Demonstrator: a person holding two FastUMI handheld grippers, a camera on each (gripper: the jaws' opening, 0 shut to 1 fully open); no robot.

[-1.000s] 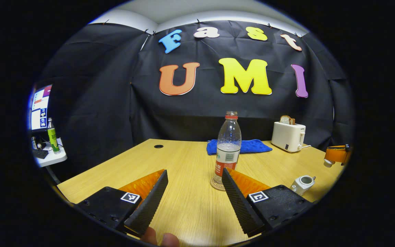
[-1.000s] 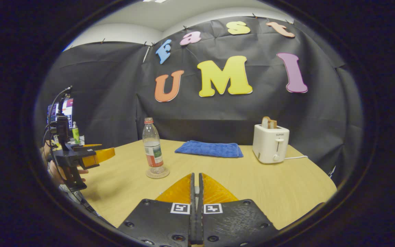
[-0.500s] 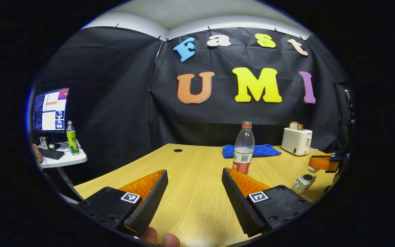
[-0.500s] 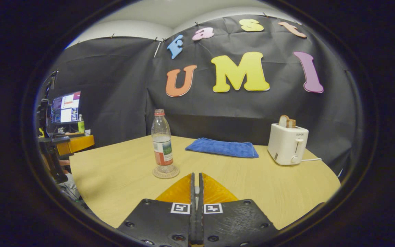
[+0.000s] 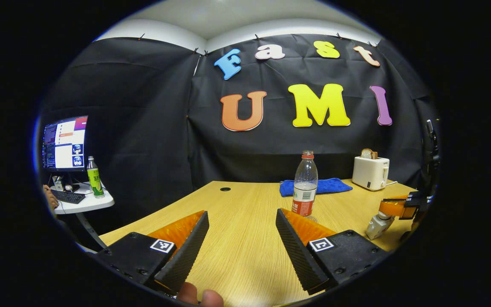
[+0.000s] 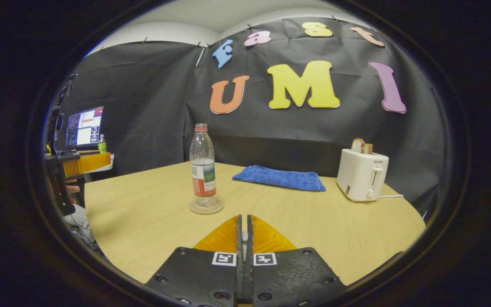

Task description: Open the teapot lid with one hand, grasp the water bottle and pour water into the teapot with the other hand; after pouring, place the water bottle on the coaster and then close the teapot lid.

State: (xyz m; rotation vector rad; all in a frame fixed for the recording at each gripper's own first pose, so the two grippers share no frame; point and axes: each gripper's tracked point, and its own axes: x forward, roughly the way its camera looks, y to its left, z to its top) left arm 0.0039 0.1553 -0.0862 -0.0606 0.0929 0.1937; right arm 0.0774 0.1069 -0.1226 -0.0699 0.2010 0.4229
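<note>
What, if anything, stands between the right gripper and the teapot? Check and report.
Nothing visible. In the left gripper view the right gripper hangs just above the white teapot near the table's right edge, with no object between them. The water bottle stands well to the side, on its coaster.

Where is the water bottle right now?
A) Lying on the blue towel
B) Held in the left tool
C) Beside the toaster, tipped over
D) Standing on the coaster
D: the water bottle stands upright on the round coaster on the table, with neither tool touching it.
</note>
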